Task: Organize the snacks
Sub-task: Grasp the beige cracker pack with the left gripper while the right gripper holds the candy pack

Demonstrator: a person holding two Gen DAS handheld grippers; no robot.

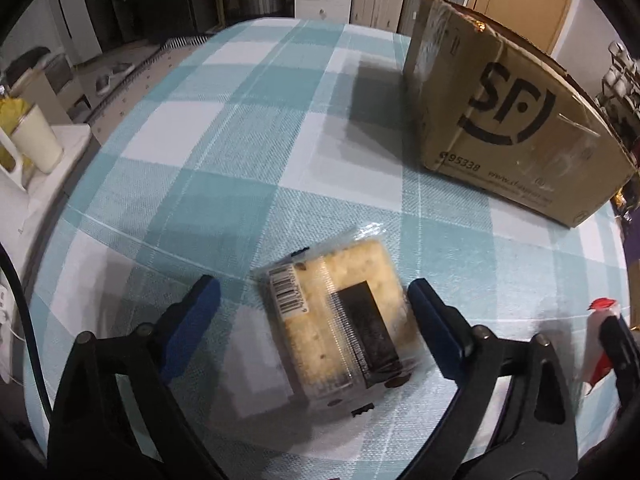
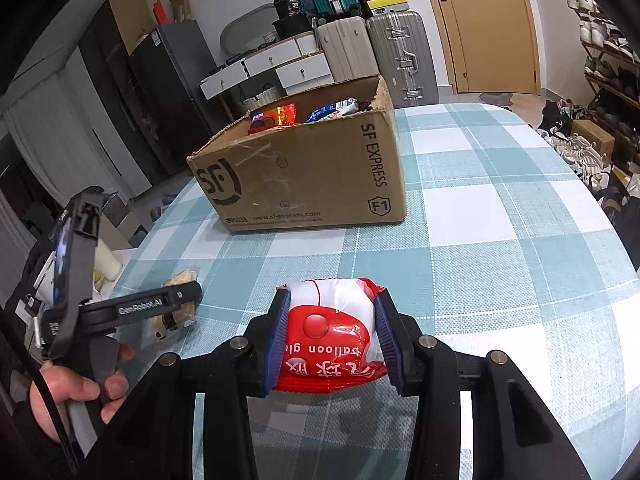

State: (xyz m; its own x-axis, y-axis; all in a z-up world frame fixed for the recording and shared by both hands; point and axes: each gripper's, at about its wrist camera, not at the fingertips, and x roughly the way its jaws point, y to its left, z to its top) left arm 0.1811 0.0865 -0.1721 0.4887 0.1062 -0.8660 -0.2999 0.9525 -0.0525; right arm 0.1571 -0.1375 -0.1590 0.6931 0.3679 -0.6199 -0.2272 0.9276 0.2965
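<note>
Left gripper (image 1: 314,294) gapes around the cracker pack (image 1: 340,320) – pads clear – right gripper (image 2: 332,338) clamps the red-and-white packet (image 2: 330,340)

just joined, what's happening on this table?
A person is sorting snacks into a cardboard SF Express box on a checked tablecloth, with a claw in each hand. The right claw is shut on a red-and-white snack packet, not yet at the box. The left claw is open around a clear pack of crackers lying on the cloth; its pads are not pressing on it yet. The box already holds several packets.
</note>
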